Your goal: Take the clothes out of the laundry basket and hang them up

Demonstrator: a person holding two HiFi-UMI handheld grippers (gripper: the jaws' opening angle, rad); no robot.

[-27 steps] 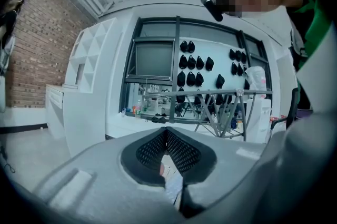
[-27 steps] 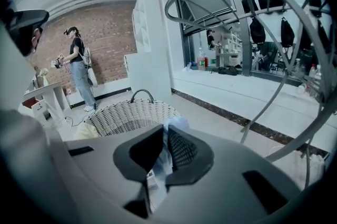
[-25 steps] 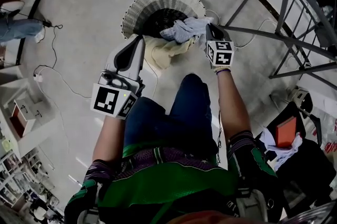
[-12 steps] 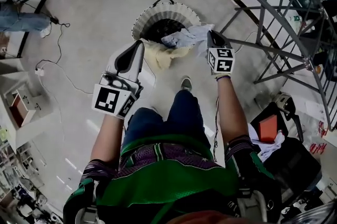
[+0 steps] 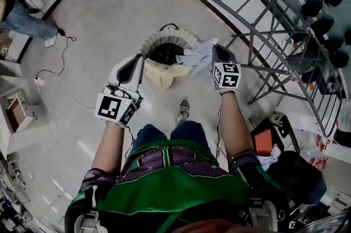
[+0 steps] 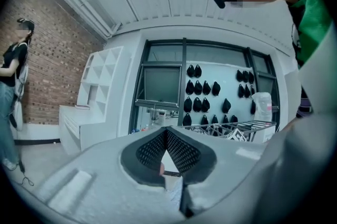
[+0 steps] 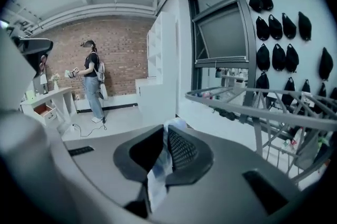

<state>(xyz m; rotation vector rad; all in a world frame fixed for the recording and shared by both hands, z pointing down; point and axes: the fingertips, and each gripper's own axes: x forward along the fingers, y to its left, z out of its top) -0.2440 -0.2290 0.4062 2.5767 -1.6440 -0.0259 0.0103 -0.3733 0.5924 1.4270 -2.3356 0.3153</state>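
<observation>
Head view: my right gripper [image 5: 216, 51] holds the pale blue garment [image 5: 198, 56] over the laundry basket [image 5: 164, 36] at its right rim. The drying rack [image 5: 285, 56] rails stand close on my right, and open floor [image 5: 98, 34] lies left. My left gripper [image 5: 140, 59] hangs just beside a yellow cloth [image 5: 163, 74].

Left gripper view: my jaws are closed, tips meeting.

Right gripper view: my jaws pinch a fold of the garment, with rack rails ahead on the right.

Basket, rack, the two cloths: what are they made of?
Laundry basket: woven wicker or cord look, pale ribbed wall, matte. Drying rack: grey metal tube, probably painted, slight sheen. Right gripper holds pale blue cloth: soft thin fabric, creased. Left gripper holds cream cloth: soft fabric, limp folds.
</observation>
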